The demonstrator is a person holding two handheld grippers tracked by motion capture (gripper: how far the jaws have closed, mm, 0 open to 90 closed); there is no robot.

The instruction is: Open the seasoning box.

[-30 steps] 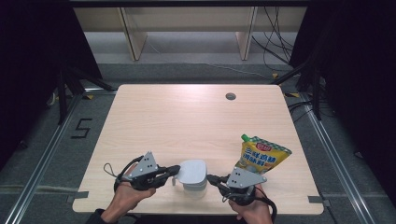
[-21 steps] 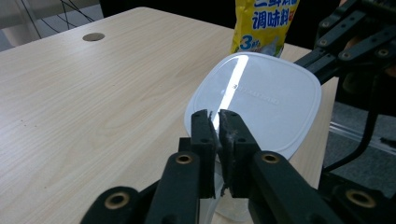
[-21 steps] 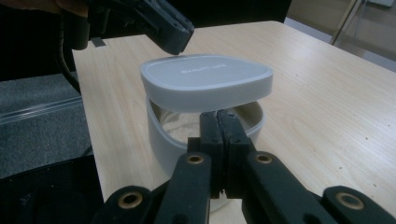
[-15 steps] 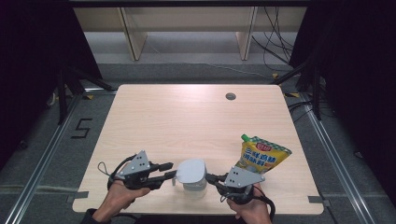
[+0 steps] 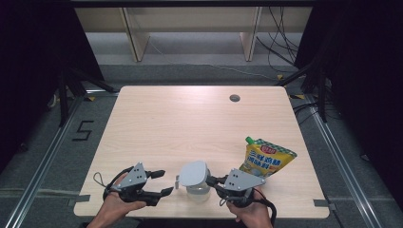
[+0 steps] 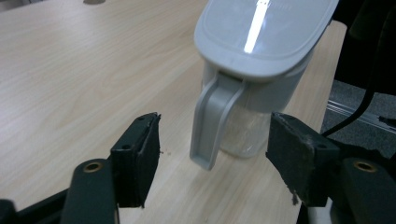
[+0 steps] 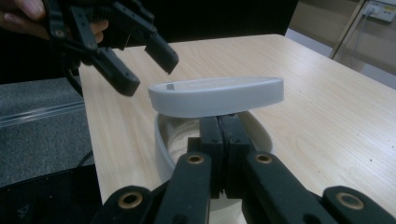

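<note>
High view: clear plastic jug with grey lid (image 5: 194,176) at front edge of pale wooden bench (image 5: 190,118), between both grippers. Left gripper (image 5: 159,182) just beside it, jaws just been opening, nothing between. Yellow stand-up pouch (image 5: 267,159), print too small to read.

Left gripper view: jaws spread, grey handle (image 6: 212,122) ahead, untouched.

Right gripper view: right gripper (image 7: 219,135) clamped on jug rim under tilted lid.
</note>
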